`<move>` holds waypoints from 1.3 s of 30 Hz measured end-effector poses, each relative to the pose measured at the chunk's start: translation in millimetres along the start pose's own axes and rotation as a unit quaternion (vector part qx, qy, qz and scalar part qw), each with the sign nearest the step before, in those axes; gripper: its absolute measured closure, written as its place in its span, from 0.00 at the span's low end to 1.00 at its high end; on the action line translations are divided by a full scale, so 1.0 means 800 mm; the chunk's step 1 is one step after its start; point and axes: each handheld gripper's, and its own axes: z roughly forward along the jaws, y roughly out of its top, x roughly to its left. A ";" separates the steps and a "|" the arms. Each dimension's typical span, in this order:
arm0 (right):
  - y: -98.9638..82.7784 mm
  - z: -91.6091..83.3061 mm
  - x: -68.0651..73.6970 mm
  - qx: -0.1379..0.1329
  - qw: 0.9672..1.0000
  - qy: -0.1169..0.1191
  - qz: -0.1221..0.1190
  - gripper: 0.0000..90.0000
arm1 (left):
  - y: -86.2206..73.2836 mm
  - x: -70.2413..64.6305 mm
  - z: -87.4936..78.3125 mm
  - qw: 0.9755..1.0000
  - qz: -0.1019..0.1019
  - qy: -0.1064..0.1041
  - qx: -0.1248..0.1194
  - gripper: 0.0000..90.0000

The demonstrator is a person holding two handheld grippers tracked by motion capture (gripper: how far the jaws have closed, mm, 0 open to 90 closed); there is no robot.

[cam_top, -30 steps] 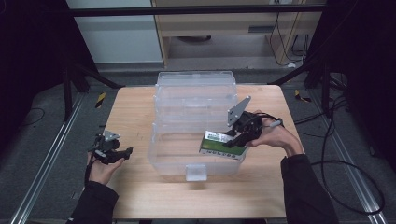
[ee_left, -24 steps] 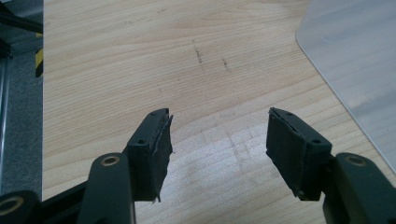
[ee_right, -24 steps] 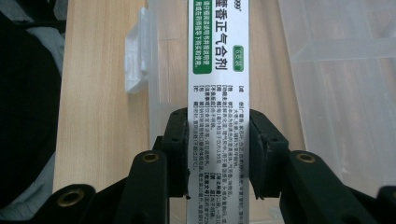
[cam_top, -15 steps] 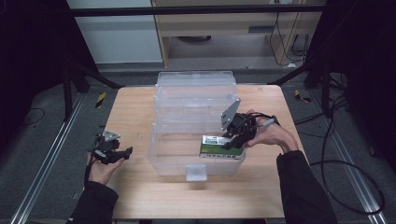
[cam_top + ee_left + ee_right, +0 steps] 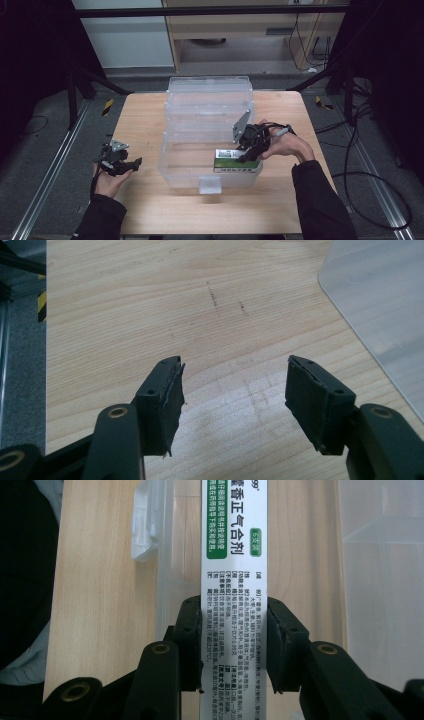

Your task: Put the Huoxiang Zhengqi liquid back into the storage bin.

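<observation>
Holding box (image 5: 237,161), clear bin (image 5: 210,100) walls around

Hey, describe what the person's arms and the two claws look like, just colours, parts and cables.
Both arms wear dark sleeves. Each hand grips a black claw: the left claw has two matte black jaws with brass-coloured rivets; the right claw is built the same. A grey three-cornered plate tops the right one, and a dark cable trails from the left.

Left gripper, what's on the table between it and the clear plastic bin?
Nothing but bare wooden table: in the high view, the left gripper and the clear plastic bin have only wood between them.
</observation>
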 end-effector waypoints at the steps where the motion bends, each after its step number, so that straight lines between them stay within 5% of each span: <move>1: 0.000 0.001 0.000 0.001 1.000 0.001 -0.001 0.71 | 0.000 0.000 0.000 1.000 0.000 0.000 0.000 0.44; 39: 0.005 0.046 0.007 0.064 0.998 0.002 -0.002 0.70 | 0.000 -0.001 0.001 1.000 0.002 0.000 0.001 0.43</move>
